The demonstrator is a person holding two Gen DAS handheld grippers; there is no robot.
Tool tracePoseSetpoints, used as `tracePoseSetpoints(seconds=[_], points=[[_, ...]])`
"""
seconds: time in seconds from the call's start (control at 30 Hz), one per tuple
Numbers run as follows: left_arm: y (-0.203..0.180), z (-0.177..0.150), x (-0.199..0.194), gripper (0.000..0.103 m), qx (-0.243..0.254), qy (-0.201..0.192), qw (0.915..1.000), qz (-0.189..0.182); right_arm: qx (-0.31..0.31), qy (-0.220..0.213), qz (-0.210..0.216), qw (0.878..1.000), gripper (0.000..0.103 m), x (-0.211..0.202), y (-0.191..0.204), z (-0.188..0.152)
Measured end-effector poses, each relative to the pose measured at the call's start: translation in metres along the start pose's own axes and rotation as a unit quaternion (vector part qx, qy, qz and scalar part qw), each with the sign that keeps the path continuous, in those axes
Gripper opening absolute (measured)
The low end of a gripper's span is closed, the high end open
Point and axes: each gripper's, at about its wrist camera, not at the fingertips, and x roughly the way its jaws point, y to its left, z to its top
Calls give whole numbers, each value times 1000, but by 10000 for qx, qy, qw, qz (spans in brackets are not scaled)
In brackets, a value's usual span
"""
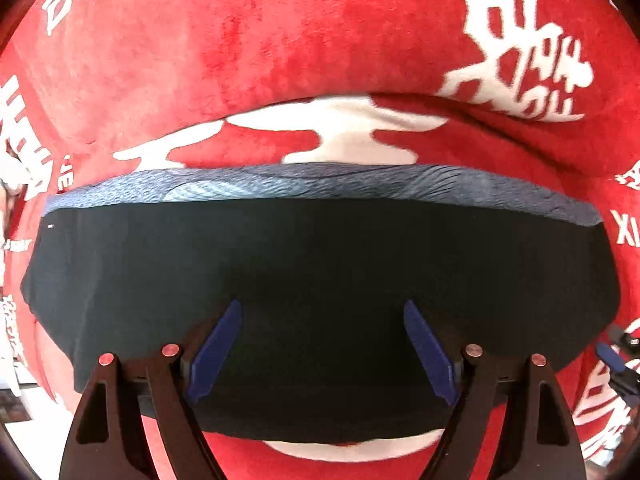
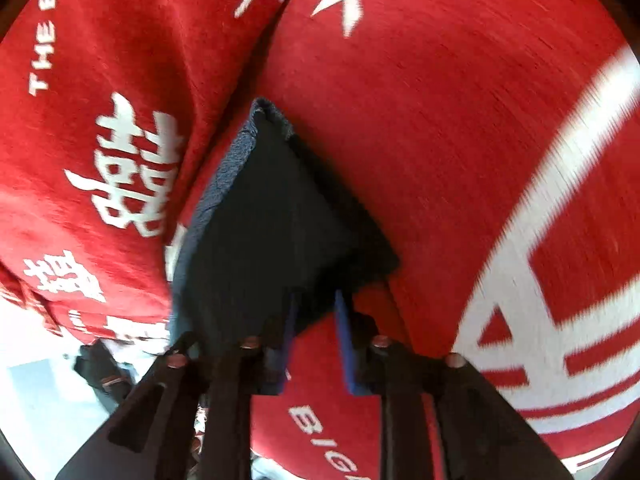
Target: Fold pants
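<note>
Dark pants (image 1: 320, 264) lie folded in a wide flat stack on a red cloth; a blue-grey inner layer shows along the far edge. My left gripper (image 1: 322, 308) is open, its blue fingers (image 1: 216, 348) spread just above the dark fabric. In the right wrist view the same pants (image 2: 276, 216) hang as a folded corner. My right gripper (image 2: 316, 300) has its blue fingertips (image 2: 344, 340) close together, pinching the pants' lower edge. The right gripper also shows at the far right of the left wrist view (image 1: 616, 354).
A red plush cover with white characters and letters (image 1: 280, 40) fills the surface around the pants, with a raised fold behind them. The same red cover (image 2: 440, 120) fills the right wrist view. A pale floor shows at the lower left (image 2: 36, 392).
</note>
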Motion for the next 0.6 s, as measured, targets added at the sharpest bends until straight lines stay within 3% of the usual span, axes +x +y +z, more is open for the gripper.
tracePoseSetpoints(seconds=[0.03, 0.17, 0.2, 0.27, 0.33, 0.47, 0.5, 0.57, 0.6], points=[[6, -1, 4, 84, -38, 63, 10000, -24, 96, -45, 38, 9999, 61, 2, -6, -2], [13, -9, 16, 87, -224, 125, 9996, -90, 575, -232, 607, 9962, 61, 16, -22, 3], [14, -10, 17, 89, -262, 103, 9996, -65, 672, -361, 676, 9948, 57, 19, -23, 6], [18, -12, 18, 90, -312, 106, 9994, -98, 756, -361, 665, 9943, 22, 23, -21, 13], [20, -10, 18, 90, -269, 185, 9994, -117, 715, -329, 735, 9942, 16, 12, -13, 15], [18, -23, 17, 90, -13, 273, 9995, -133, 112, -330, 519, 9980, 14, -15, 8, 7], [20, -27, 19, 90, -19, 275, 9995, -149, -29, -241, 244, 9994, 14, -14, 5, 5], [20, -30, 17, 90, -90, 295, 9994, -162, -228, -73, -310, 9992, 21, 0, 4, 7], [21, -29, 14, 90, -97, 339, 9992, -162, -134, 73, -518, 9985, 32, 6, -1, 9]])
